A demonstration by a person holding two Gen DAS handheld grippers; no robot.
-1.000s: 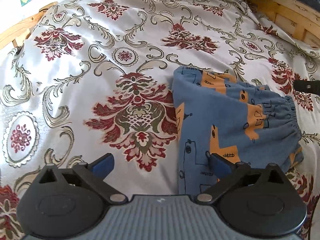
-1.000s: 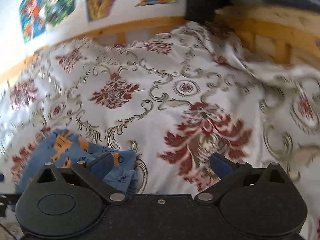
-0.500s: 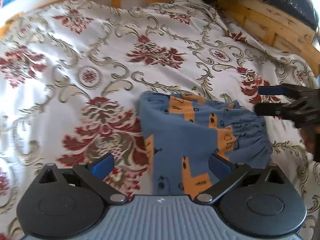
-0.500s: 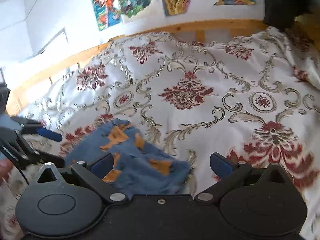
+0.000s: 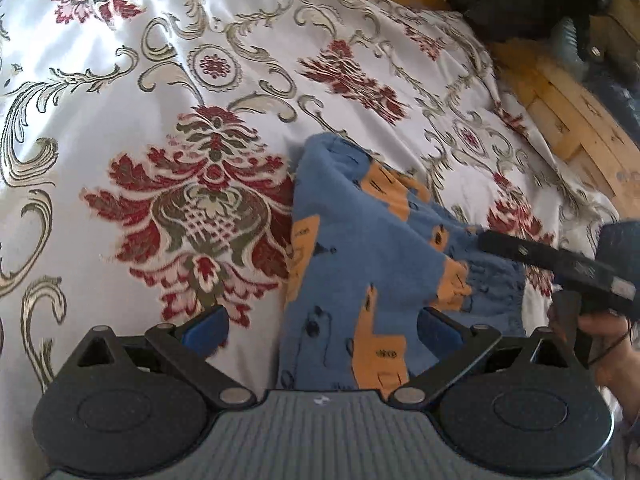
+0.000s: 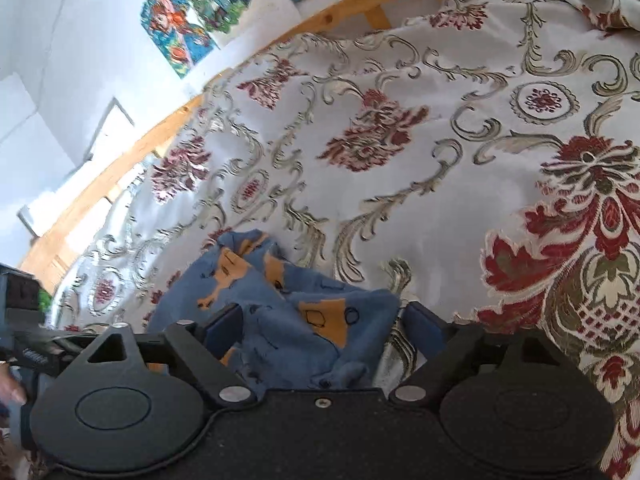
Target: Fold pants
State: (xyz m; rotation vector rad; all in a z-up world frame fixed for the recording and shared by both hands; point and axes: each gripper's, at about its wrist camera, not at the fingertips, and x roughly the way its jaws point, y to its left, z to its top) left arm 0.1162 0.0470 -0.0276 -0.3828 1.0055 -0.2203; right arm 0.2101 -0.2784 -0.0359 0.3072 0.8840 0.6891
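Low in the frame of both wrist views, I am bringing my left gripper (image 5: 320, 328) and right gripper (image 6: 324, 328), both wide open and empty, over the blue-and-orange pants (image 5: 360, 248) (already folded small, rumpled), judging I should pinch both layers squarely at the edge.

Black tongs (image 5: 320, 326) with blue-padded fingertips (image 5: 204, 326), silver pivot screws, round black hubs, ribbed grey base plate.
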